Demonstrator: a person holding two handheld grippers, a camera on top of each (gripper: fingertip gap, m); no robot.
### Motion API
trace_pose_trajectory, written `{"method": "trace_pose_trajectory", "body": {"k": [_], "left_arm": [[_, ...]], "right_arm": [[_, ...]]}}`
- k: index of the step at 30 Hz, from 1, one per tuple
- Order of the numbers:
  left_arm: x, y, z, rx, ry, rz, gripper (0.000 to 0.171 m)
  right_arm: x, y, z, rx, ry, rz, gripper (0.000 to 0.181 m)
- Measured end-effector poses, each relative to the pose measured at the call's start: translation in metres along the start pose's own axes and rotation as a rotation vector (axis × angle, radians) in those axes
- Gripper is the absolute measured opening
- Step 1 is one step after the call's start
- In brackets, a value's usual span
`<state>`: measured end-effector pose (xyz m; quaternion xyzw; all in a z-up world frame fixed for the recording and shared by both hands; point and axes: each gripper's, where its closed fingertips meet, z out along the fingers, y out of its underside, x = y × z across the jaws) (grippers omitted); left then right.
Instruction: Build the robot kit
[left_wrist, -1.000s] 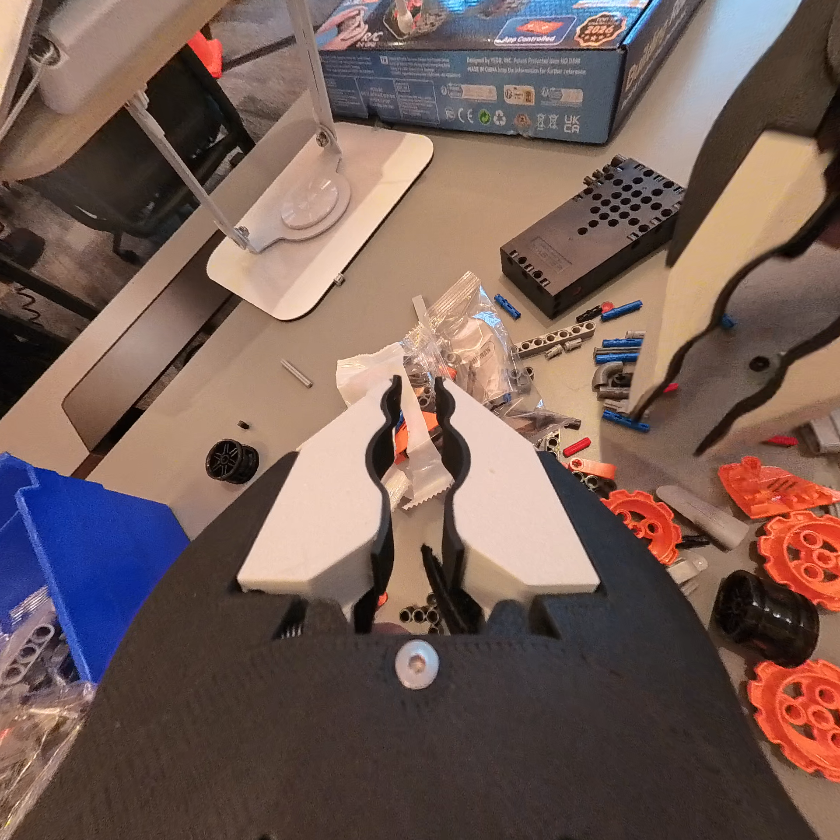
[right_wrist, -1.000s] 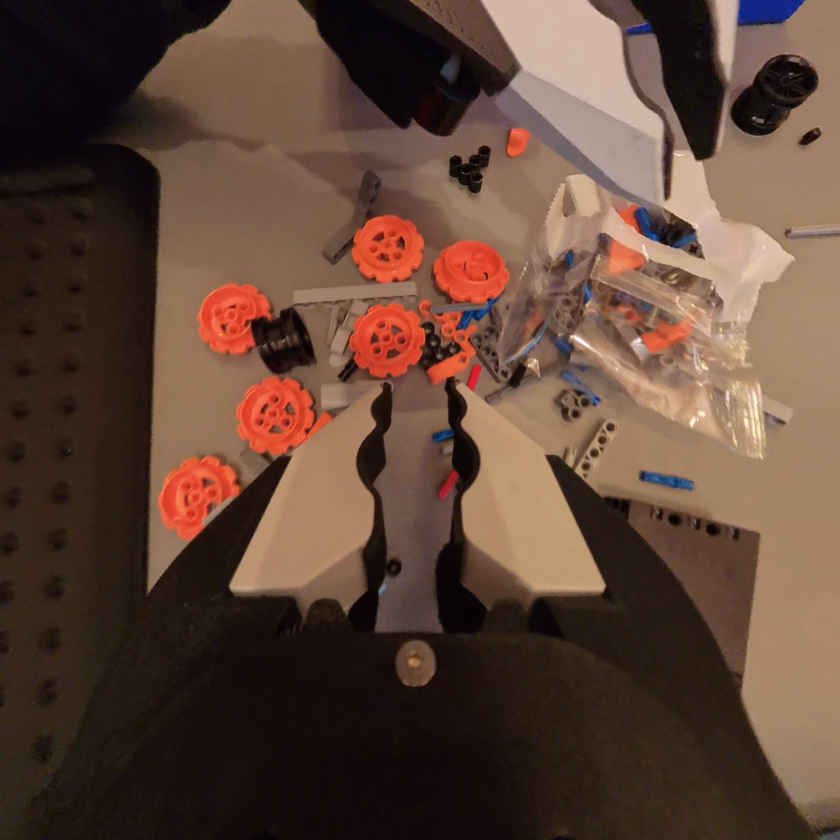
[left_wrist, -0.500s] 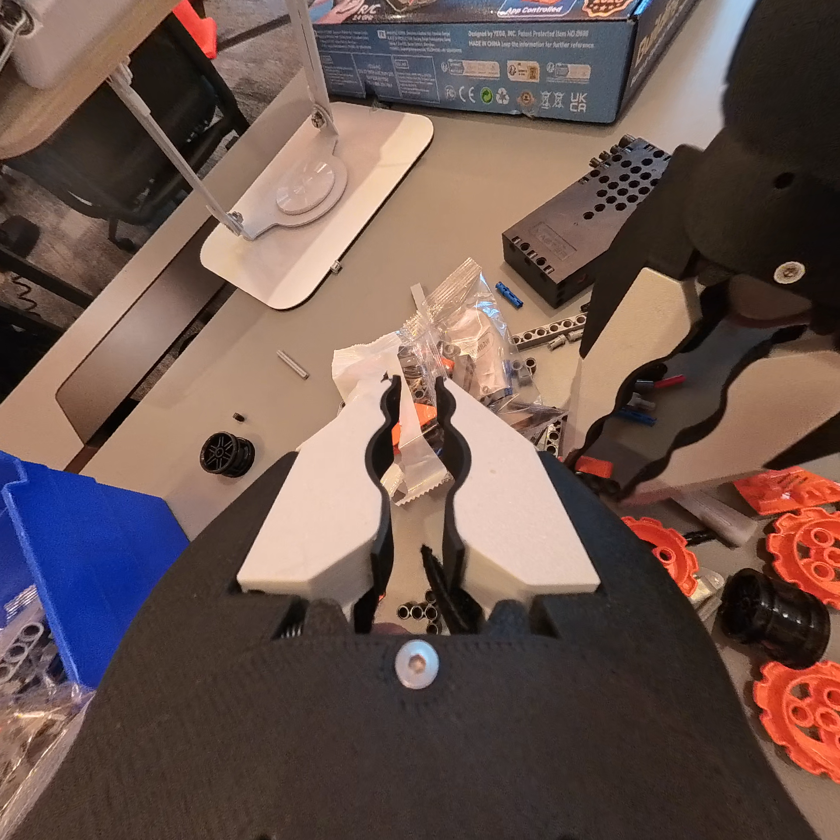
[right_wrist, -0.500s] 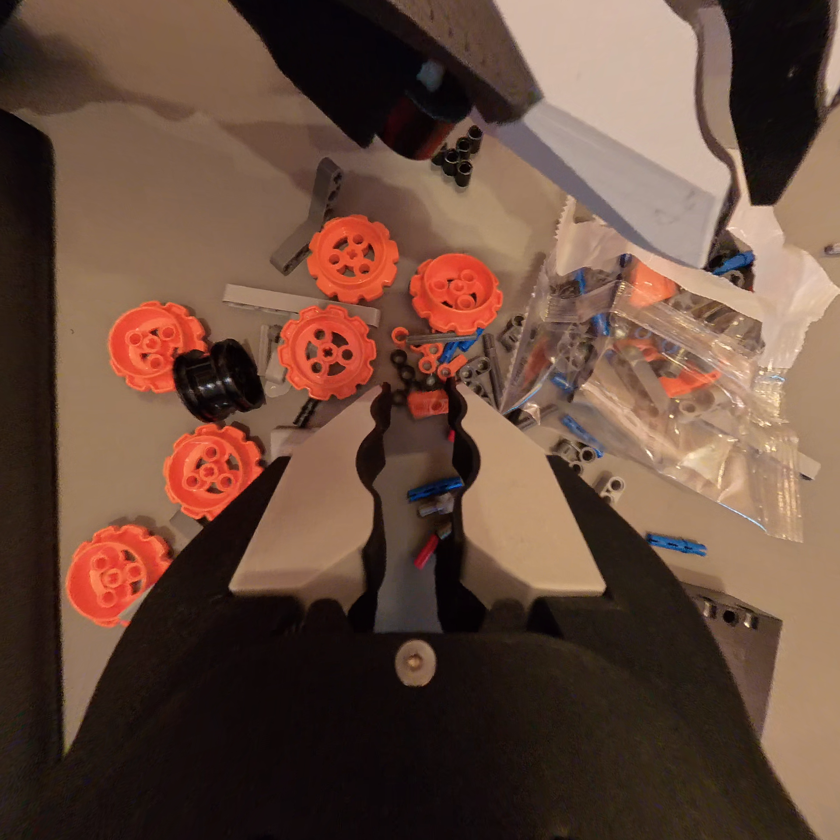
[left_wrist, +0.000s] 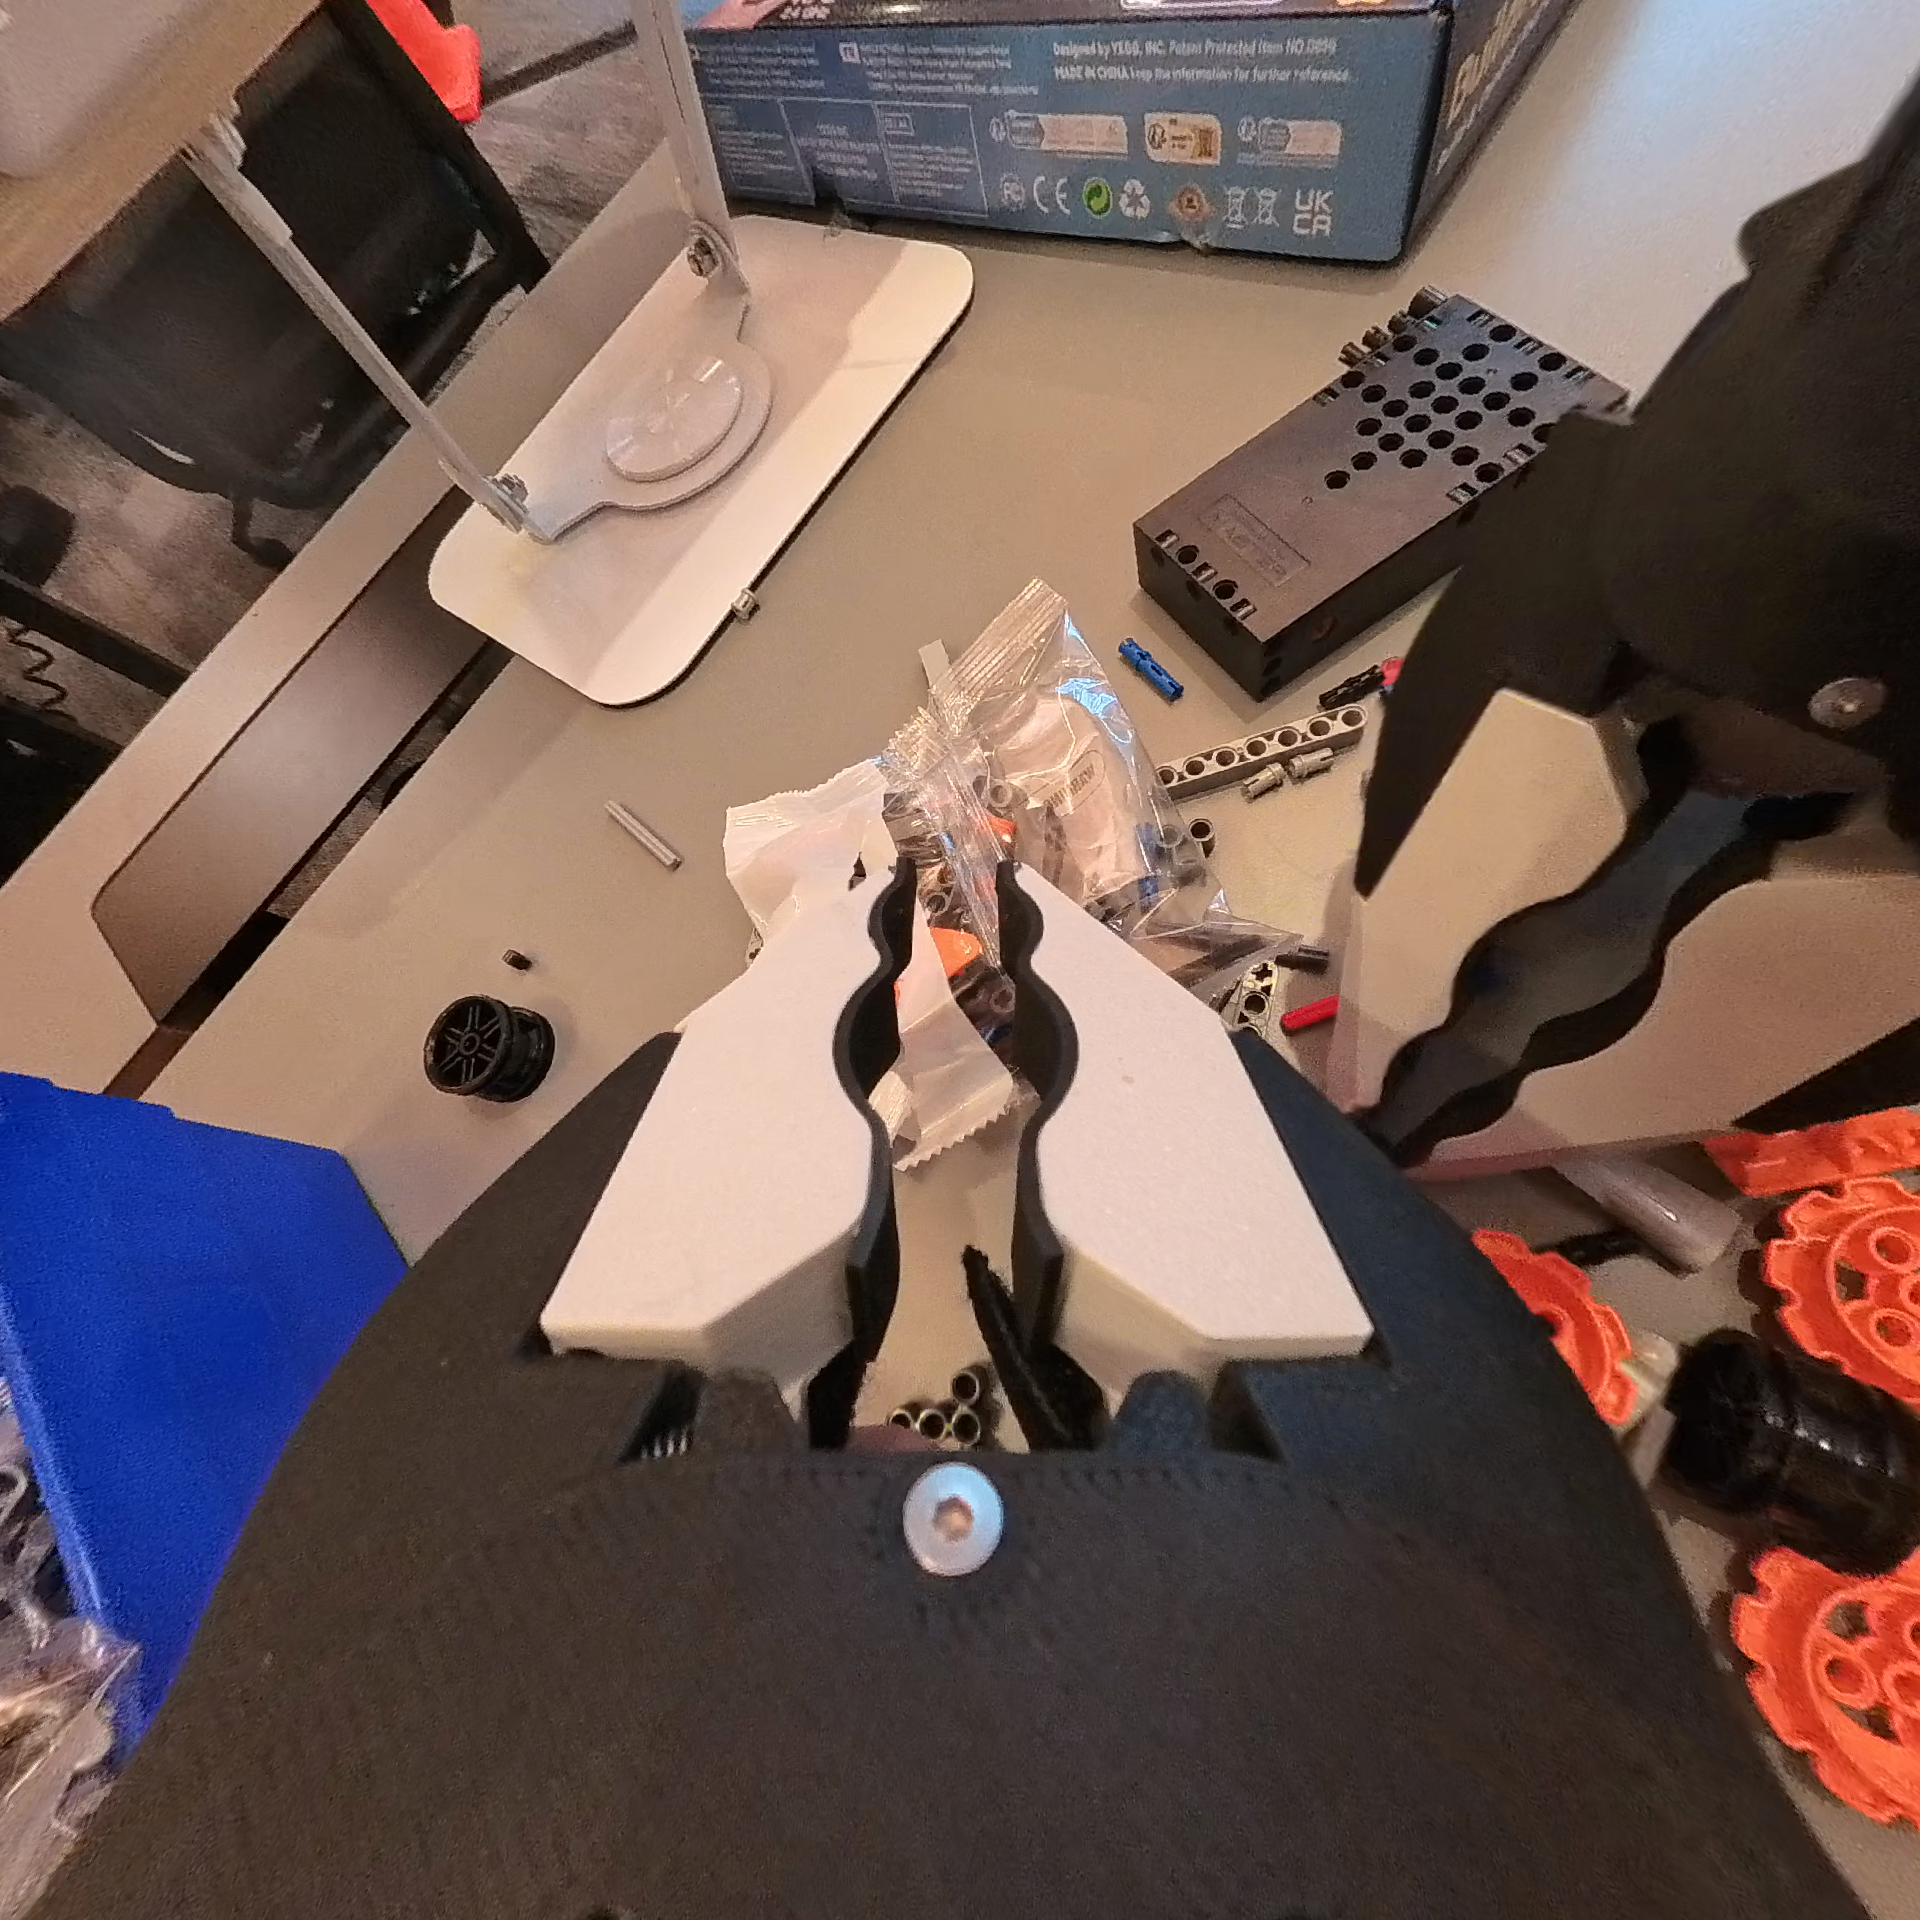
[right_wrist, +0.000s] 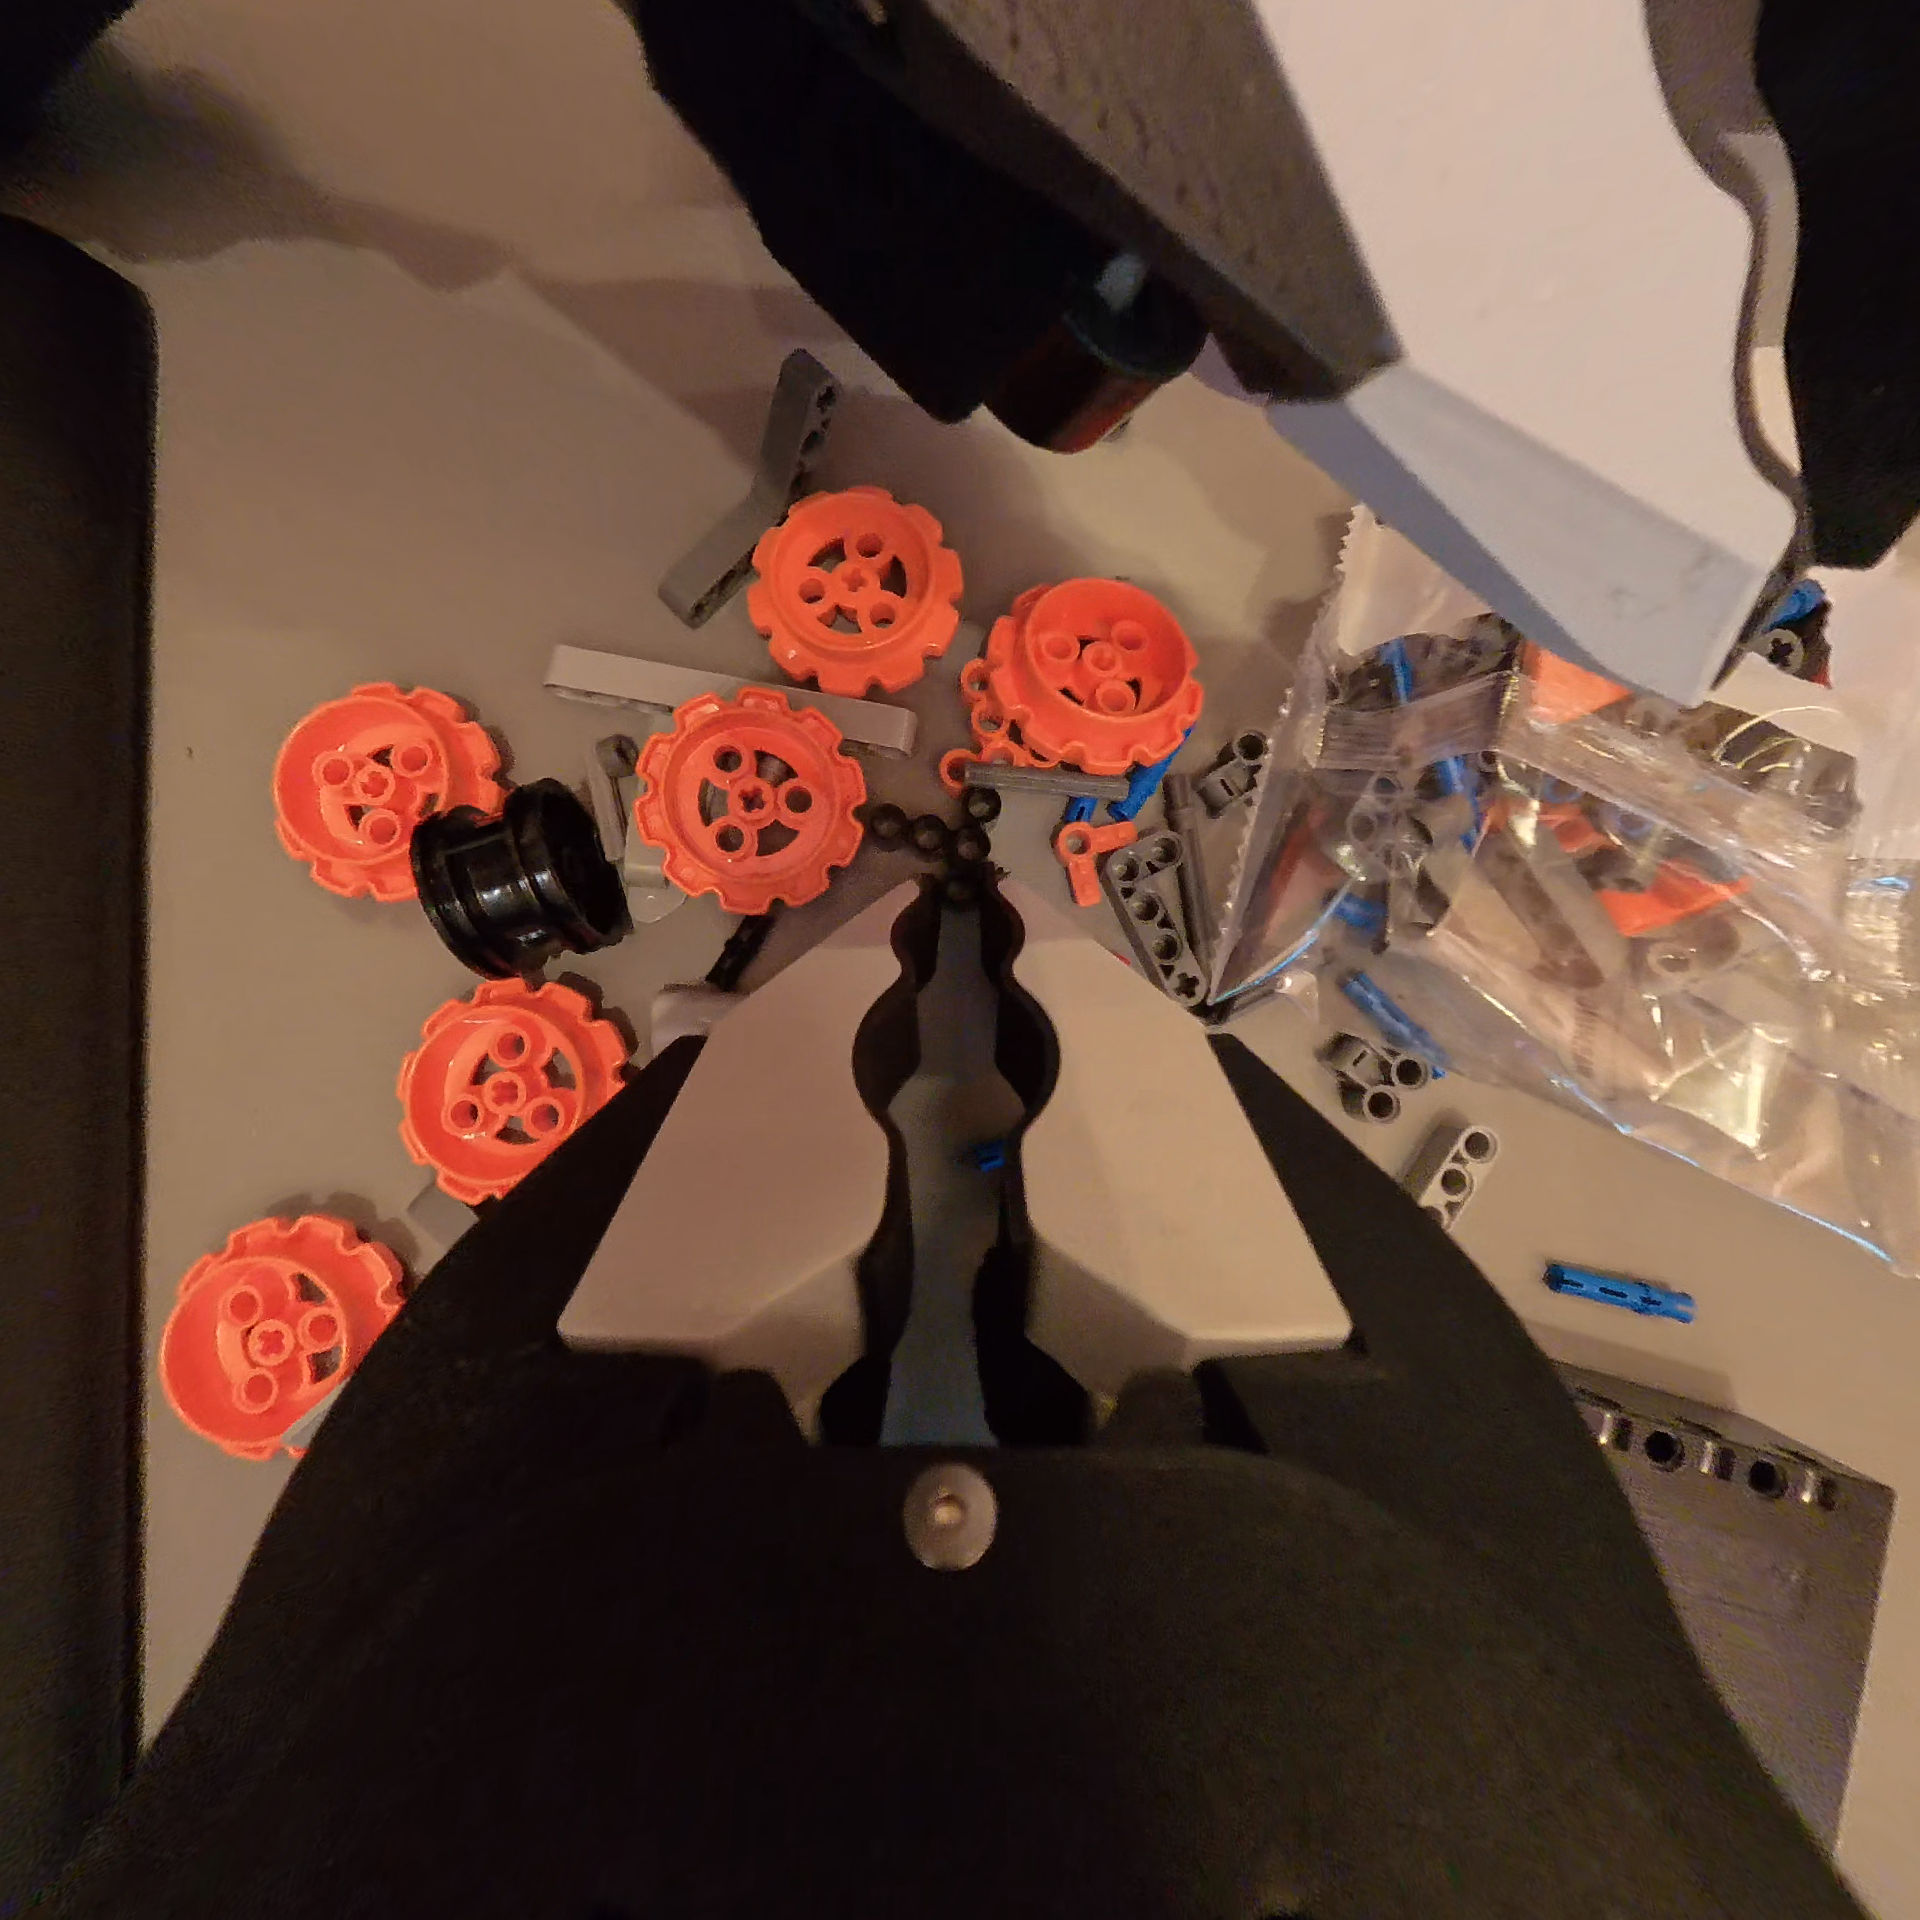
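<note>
My left gripper (left_wrist: 952, 883) is shut on a clear plastic bag (left_wrist: 1049, 790) of small grey, blue and orange building parts, with a white wrapper strip between its fingers. It also shows in the right wrist view (right_wrist: 1777, 623), on the bag's (right_wrist: 1507, 883) far corner. My right gripper (right_wrist: 961, 885) points down at the table, its jaws narrowed to a thin gap around small black ring pieces (right_wrist: 925, 831). Orange toothed wheels (right_wrist: 748, 800) and a black hub (right_wrist: 520, 883) lie just beyond its tips. In the left wrist view the right gripper (left_wrist: 1392, 1117) is close by on the right.
A black perforated box (left_wrist: 1382, 499) lies behind the bag. A blue carton (left_wrist: 1091, 135) and a white stand base (left_wrist: 707, 457) are at the back. A blue bin (left_wrist: 156, 1247) is at the left. A black wheel (left_wrist: 488, 1044) lies alone, with loose pins and beams scattered about. The grippers' ends are close to 11 centimeters from one another. The right tips stand about 7 centimeters off the black hub (right_wrist: 520, 883). My left wrist view (left_wrist: 1802, 1437) looks at it from another angle.
My right gripper has moved forward and down toward the orange wheels and its jaws have narrowed around the black rings. My left gripper keeps its hold on the bag, almost still.
</note>
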<state>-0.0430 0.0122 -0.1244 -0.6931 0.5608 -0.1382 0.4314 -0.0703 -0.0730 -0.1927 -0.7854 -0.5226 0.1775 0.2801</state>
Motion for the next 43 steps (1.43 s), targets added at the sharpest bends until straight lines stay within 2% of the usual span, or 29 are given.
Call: {"method": "trace_pose_trajectory", "body": {"k": [8, 17, 28, 33, 43], "left_arm": [[-0.001, -0.003, 0.002, 0.030, -0.007, -0.022, 0.013], [0.005, -0.006, 0.003, 0.060, 0.038, -0.041, 0.013], [0.028, -0.034, -0.003, 0.223, 0.132, -0.008, 0.014], [0.043, -0.028, 0.007, 0.201, 0.167, 0.041, 0.016], [0.061, -0.035, 0.008, 0.253, 0.207, 0.098, 0.016]], "right_arm": [[-0.007, 0.000, -0.013, 0.014, -0.034, 0.002, 0.006], [-0.007, -0.010, -0.062, 0.135, -0.032, -0.001, 0.006], [0.014, 0.015, -0.120, 0.281, -0.006, 0.025, 0.006], [0.023, 0.029, -0.124, 0.309, -0.002, 0.057, 0.006], [0.026, 0.032, -0.119, 0.321, -0.001, 0.064, 0.006]]}}
